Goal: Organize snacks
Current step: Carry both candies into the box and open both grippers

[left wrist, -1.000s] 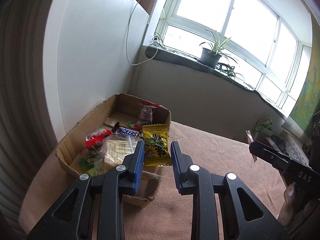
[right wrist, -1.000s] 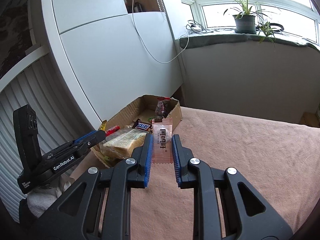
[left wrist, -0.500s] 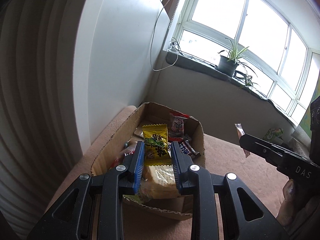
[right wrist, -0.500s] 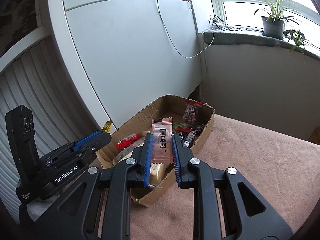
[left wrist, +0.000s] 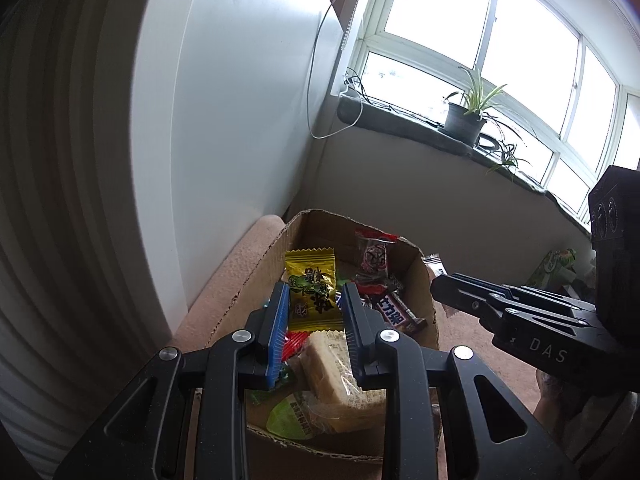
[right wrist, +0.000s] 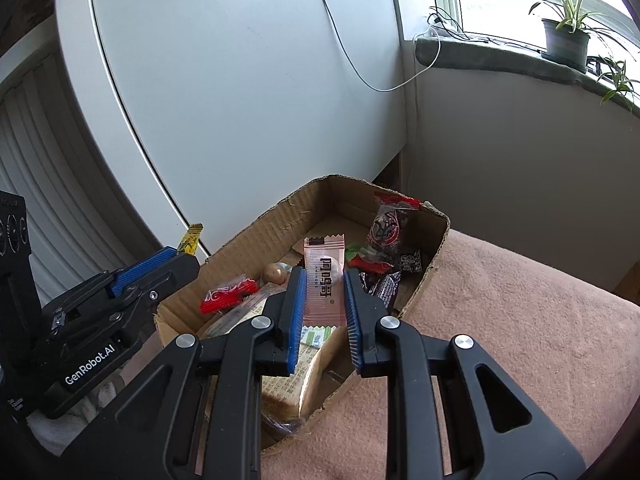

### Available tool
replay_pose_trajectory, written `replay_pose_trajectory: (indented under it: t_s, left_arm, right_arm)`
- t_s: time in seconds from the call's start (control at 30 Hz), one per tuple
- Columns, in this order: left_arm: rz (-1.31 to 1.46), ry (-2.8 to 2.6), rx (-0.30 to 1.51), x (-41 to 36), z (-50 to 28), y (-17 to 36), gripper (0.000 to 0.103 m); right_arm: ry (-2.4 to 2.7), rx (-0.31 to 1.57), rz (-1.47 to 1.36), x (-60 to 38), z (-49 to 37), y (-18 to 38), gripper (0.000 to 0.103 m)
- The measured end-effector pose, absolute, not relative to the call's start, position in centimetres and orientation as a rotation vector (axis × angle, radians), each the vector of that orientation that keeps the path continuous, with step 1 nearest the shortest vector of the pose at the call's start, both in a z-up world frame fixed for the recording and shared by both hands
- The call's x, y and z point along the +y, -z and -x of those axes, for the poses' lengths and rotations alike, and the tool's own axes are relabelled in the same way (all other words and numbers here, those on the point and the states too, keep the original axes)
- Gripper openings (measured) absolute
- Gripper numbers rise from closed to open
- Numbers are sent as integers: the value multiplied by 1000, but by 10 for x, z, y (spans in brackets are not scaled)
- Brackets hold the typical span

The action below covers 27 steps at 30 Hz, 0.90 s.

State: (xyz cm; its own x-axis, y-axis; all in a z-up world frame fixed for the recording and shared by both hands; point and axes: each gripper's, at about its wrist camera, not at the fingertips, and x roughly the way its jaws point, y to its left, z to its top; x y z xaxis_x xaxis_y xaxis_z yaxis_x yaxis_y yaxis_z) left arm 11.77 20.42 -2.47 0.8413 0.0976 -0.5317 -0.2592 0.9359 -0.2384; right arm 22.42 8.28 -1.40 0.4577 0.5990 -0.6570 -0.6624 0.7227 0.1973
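Observation:
My left gripper [left wrist: 314, 300] is shut on a yellow snack packet [left wrist: 310, 288] and hangs over the near half of an open cardboard box [left wrist: 256, 276]. My right gripper [right wrist: 323, 292] is shut on a pink wrapped bar [right wrist: 324, 280] above the same cardboard box [right wrist: 260, 232]. Inside lie a wrapped bread slab [left wrist: 336, 372], a dark chocolate bar [left wrist: 394, 310], a red-topped clear bag [right wrist: 388, 220], a red packet [right wrist: 228, 294] and a round brown sweet [right wrist: 275, 273]. In the left wrist view the right gripper [left wrist: 444, 292] shows beside the box's right wall with the bar's end sticking out.
The box sits on a pink-brown cloth surface [right wrist: 520, 320], close to a white panel [right wrist: 240, 100] and a corner wall. A window sill with a potted plant [left wrist: 464, 120] runs behind. Green packets [left wrist: 556, 264] lie far right on the cloth. A white cable [right wrist: 360, 60] hangs down the panel.
Both grippers have carried their packets leftward to over the box; the box now fills the space under the fingers in both views. Neither grip has changed.

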Motion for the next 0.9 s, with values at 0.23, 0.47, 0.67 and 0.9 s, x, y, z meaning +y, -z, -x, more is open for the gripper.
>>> replay_pose_trajectory:
  t_s: [0.23,0.47,0.67,0.9]
  left_arm:
    - [283,-199,546,203,-131,22,25]
    - [283,-208,558,203,-133,23,30]
    - [287,-219,551,203,-132,20,42]
    - [289,-221,544,202,-126,17,50]
  right_arm:
    - [-775,778,103,88,-234,17,20]
    - [-748,763,89,83,-238,13,51]
    - [-733,753,85,77,-236,10,54]
    - [-718,730,86,70,-229,2,64]
